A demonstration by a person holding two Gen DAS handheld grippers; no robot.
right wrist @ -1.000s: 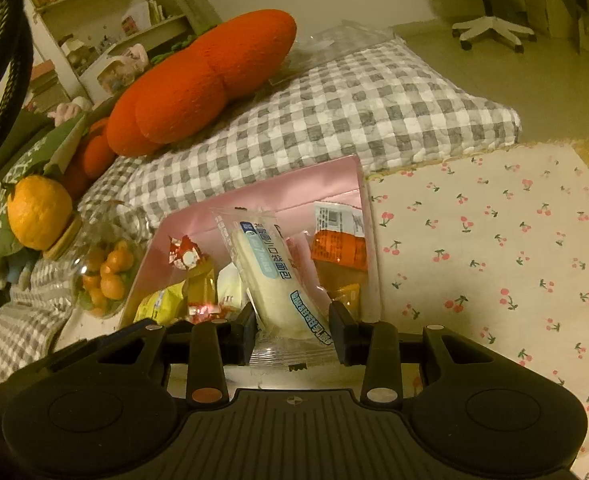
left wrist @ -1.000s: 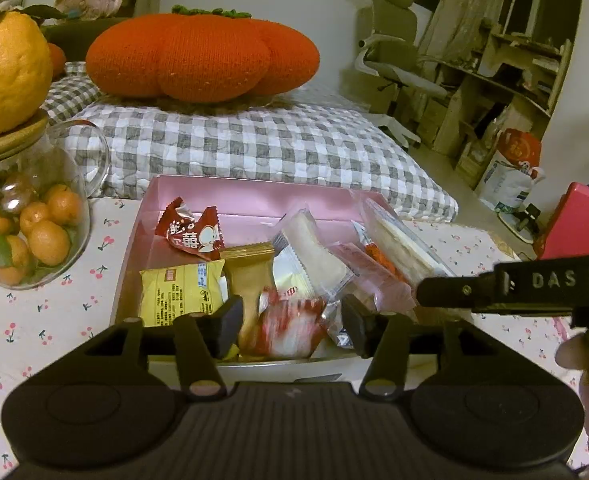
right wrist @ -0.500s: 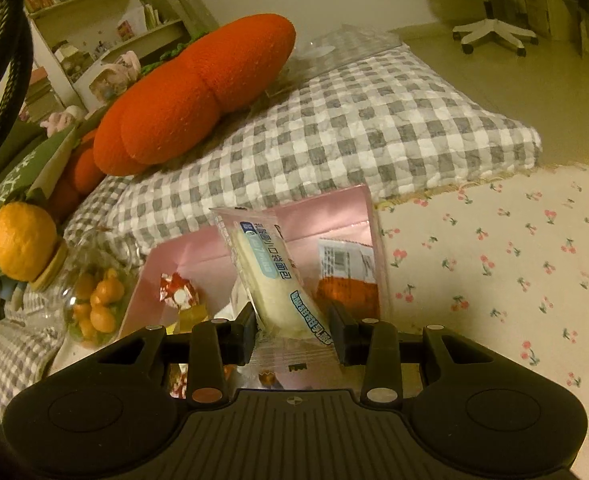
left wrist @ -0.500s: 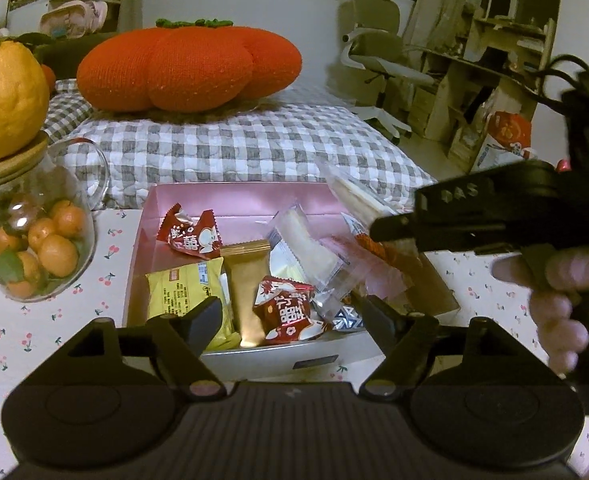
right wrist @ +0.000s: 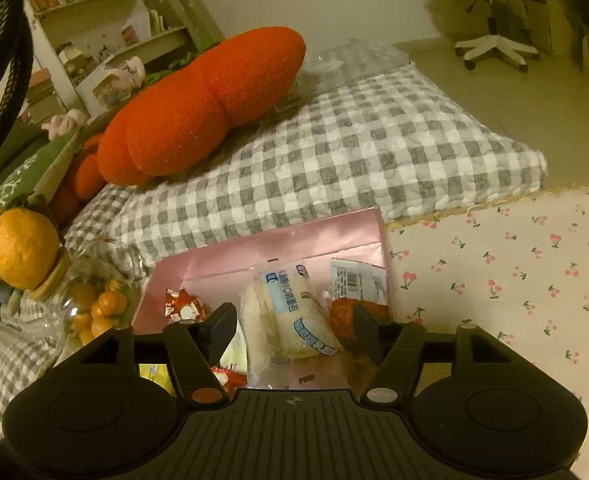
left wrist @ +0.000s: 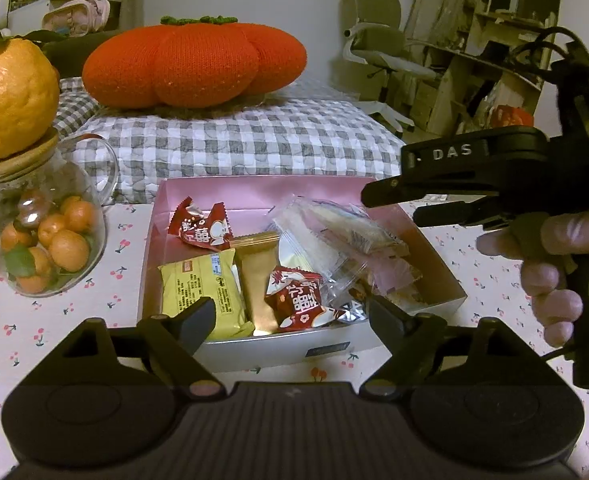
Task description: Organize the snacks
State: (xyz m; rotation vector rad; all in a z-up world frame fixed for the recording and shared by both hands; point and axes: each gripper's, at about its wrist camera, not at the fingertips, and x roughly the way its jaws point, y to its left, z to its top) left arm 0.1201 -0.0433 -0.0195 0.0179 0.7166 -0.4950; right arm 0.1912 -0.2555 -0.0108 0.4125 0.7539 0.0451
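Observation:
A pink box (left wrist: 254, 194) on the cherry-print cloth holds several wrapped snacks: red packets (left wrist: 200, 232), a yellow packet (left wrist: 200, 288), a gold packet (left wrist: 258, 276) and clear bags (left wrist: 334, 236). My left gripper (left wrist: 292, 314) is open and empty at the box's near edge. My right gripper (right wrist: 294, 330) is open above the box, with a white bread bun in a clear wrapper (right wrist: 286, 312) lying loose between its fingers on the other snacks. The right gripper also shows in the left wrist view (left wrist: 390, 200), over the box's right side.
A glass jar of small oranges (left wrist: 42, 240) with a large citrus (left wrist: 12, 92) on its lid stands left of the box. A checked cushion (left wrist: 254, 140) with an orange pumpkin pillow (left wrist: 194, 66) lies behind. Cherry-print cloth (right wrist: 514, 272) spreads to the right.
My right gripper opened and let the bun wrapper drop into the box. My left gripper opened, let go of a red packet, and drew back a little.

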